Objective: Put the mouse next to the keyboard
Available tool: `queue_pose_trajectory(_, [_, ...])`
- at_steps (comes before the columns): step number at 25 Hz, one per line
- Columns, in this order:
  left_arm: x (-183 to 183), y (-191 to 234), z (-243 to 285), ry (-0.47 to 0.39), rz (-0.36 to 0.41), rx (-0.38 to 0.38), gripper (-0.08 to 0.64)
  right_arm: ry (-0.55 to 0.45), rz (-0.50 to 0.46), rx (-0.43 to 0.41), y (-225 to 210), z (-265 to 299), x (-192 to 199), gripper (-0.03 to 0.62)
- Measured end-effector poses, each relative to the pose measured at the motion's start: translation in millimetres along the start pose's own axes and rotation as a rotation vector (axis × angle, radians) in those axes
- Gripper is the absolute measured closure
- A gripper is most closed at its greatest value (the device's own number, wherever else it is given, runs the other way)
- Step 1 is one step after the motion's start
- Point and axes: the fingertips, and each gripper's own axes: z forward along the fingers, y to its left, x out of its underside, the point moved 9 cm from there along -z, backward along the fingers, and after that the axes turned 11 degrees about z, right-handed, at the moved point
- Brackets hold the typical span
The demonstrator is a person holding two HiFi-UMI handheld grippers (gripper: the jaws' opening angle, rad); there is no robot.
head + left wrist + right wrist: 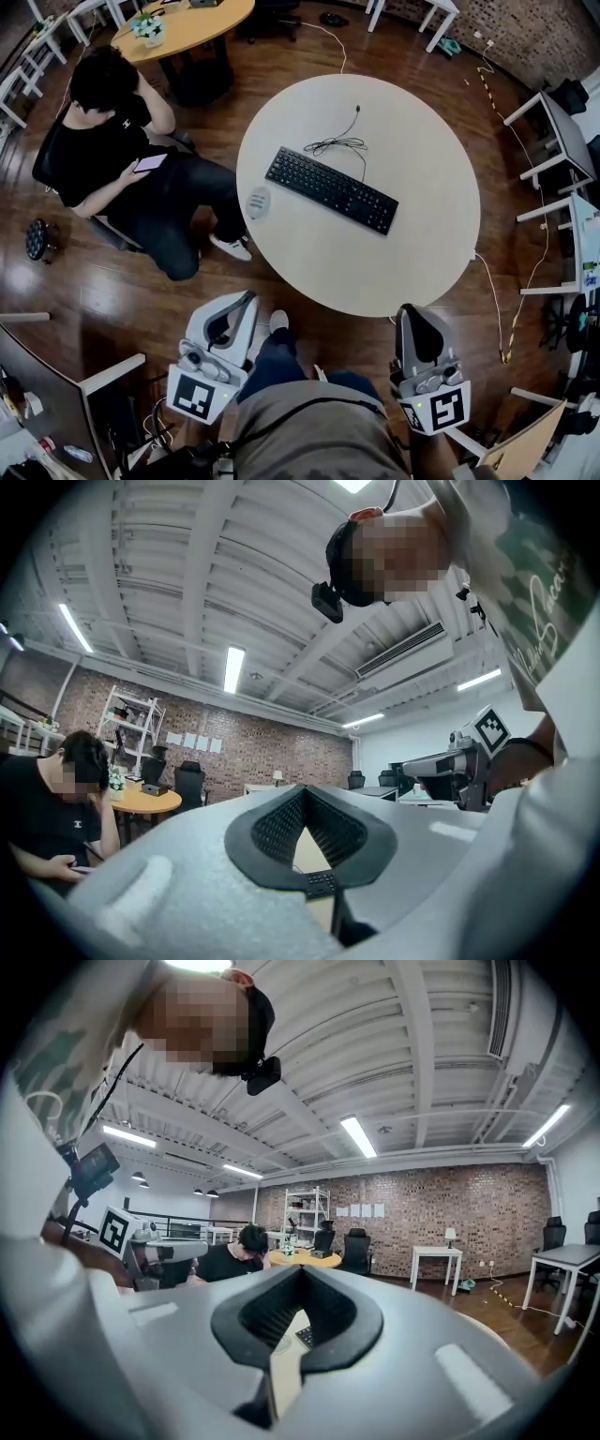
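Holds the left claw (246, 300) pressed together on nothing, low and just short of the near rim of the round surface (375, 272), aimed level across it. Carries the right claw (412, 314) likewise, closed and empty, further along the same rim; probably keeps both together simply because nothing is within reach yet. Finds the mouse (259, 202) lying untouched at the surface's left edge, near the left end of the keyboard (331, 189) but with a gap between. Sees the keyboard laid slantwise across the middle, its cable (339, 143) coiled behind. Favours the left claw for the pick, being on the mouse's side. Needs that claw opened before reaching in. Should mind the seated person (112, 141) close to that same edge
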Motion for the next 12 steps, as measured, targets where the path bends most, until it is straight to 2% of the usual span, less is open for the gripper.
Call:
queue_pose_trajectory(7, [-7, 20, 12, -0.008, 0.015, -0.038, 0.557, -0.054, -0.076, -0.013, 8, 25, -8, 0.587])
queue_pose_trajectory(12, [-15, 9, 46, 0.000, 0.051, -0.050, 0.557, -0.091, -0.051, -0.005, -4, 46, -6, 0.588])
